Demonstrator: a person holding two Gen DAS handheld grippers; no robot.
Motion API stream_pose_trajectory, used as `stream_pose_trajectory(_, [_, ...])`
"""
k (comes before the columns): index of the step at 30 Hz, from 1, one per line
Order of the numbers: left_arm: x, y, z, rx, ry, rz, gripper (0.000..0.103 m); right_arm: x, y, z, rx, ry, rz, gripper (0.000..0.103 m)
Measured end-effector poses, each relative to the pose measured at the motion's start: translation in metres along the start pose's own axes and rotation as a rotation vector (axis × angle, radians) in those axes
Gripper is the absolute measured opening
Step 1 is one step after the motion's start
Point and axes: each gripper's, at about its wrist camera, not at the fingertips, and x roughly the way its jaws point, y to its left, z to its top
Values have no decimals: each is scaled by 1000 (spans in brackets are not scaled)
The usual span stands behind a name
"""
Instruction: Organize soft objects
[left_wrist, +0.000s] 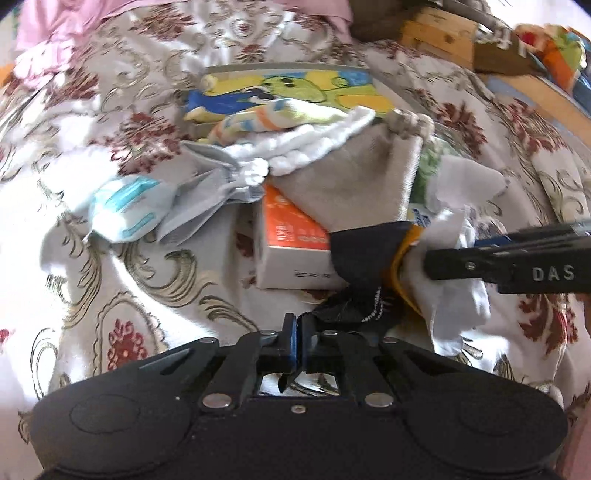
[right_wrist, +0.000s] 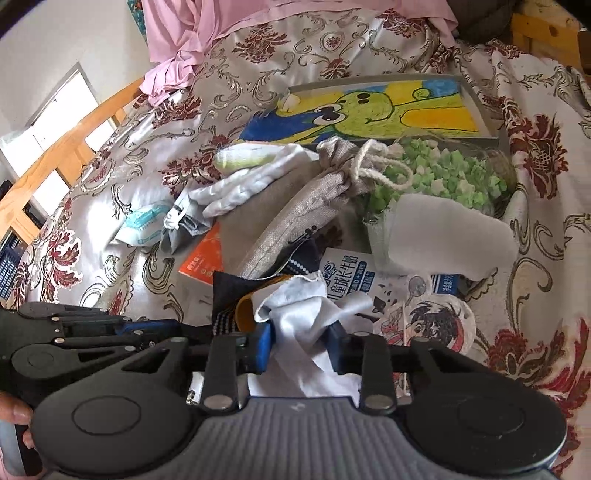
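Level over the bedspread (left_wrist: 129, 277), left gripper (left_wrist: 297, 332) pinches dark cloth (left_wrist: 362, 247); right gripper (right_wrist: 301, 341) clamps white cloth (right_wrist: 314, 325).

home bedroom | floral bedspread (right_wrist: 535, 147) | wooden bed rail (right_wrist: 74, 122)

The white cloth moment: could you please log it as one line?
left hand-held gripper: shut on dark cloth | right hand-held gripper: shut on white cloth | both over bedspread
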Motion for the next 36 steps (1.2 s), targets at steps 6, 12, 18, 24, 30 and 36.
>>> stream_pose_trajectory(6, [-4, -3, 0, 1, -30, -20, 4, -6, -2, 0, 14, -22, -6, 25])
stream_pose_trajectory(12, [-2, -7, -3, 17, -21, -71, 28, -12, -7, 0, 55, -24, 21, 25])
stream_pose_trajectory(18, [5, -19, -2, 72, -38, -109, 57, -12, -9, 3, 69, -32, 1, 25])
stream_pose_trajectory(24, [26, -36, -1, 171, -34, -105, 45, -14, -10, 3, 66, -50, -4, 25])
stream_pose_trajectory(30, [29, -30, 1, 126, -15, -120, 8, -20, -13, 5, 76, -80, 15, 25])
stream_pose_trajectory(36, [11, -21, 3, 9, -48, -49, 6, -29, -18, 6, 89, -143, 24, 25])
